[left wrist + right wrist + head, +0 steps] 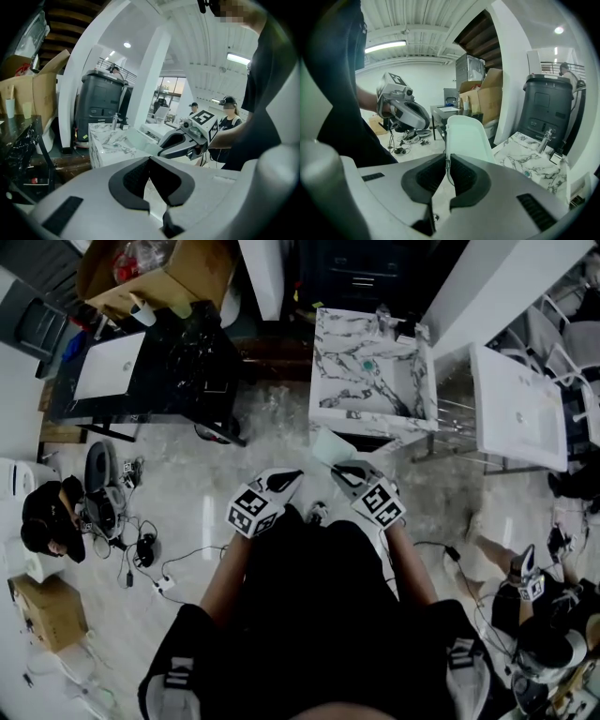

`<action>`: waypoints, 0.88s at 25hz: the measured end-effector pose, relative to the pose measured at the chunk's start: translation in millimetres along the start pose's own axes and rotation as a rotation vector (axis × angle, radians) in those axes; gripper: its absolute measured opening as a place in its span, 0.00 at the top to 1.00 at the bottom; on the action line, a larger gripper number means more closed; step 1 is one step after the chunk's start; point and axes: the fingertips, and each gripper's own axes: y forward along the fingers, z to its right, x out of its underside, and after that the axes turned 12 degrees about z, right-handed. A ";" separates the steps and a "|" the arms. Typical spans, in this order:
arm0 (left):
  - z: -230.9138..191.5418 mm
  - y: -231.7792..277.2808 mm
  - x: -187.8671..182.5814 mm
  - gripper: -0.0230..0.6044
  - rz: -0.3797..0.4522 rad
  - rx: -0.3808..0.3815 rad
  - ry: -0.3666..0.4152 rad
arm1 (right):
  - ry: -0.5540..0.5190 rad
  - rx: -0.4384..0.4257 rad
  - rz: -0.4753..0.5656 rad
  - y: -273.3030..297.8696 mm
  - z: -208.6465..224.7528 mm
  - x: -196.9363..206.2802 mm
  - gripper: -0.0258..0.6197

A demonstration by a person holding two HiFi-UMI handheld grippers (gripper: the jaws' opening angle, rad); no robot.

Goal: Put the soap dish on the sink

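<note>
The soap dish [328,444] is a pale green, shallow oblong tray. My right gripper [341,468] is shut on its near rim and holds it out over the floor, short of the marble sink [370,381]. In the right gripper view the soap dish [467,135] stands on edge, its rim pinched by the right gripper [446,161], with the marble sink [530,161] beyond to the right. My left gripper [292,477] hangs beside it, shut and empty. In the left gripper view, the left gripper [149,159] has its tips touching, and the dish [141,141] shows ahead.
A white basin [517,407] on a metal frame stands right of the marble sink. A black table [187,371] with a white basin and cardboard boxes is at the left. Cables and gear litter the floor [141,549]. A person [47,517] crouches at the far left.
</note>
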 end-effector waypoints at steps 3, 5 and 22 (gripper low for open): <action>0.3 -1.7 3.6 0.97 -0.008 -0.008 -0.006 | 0.001 -0.011 -0.010 0.6 0.3 0.5 0.93; -2.4 -1.8 3.2 0.97 -0.004 -0.016 -0.009 | -0.013 -0.024 0.001 3.4 1.9 0.3 0.93; -33.3 12.5 -0.1 0.97 -0.015 -0.011 -0.027 | 0.004 -0.040 -0.041 24.1 20.3 12.1 0.93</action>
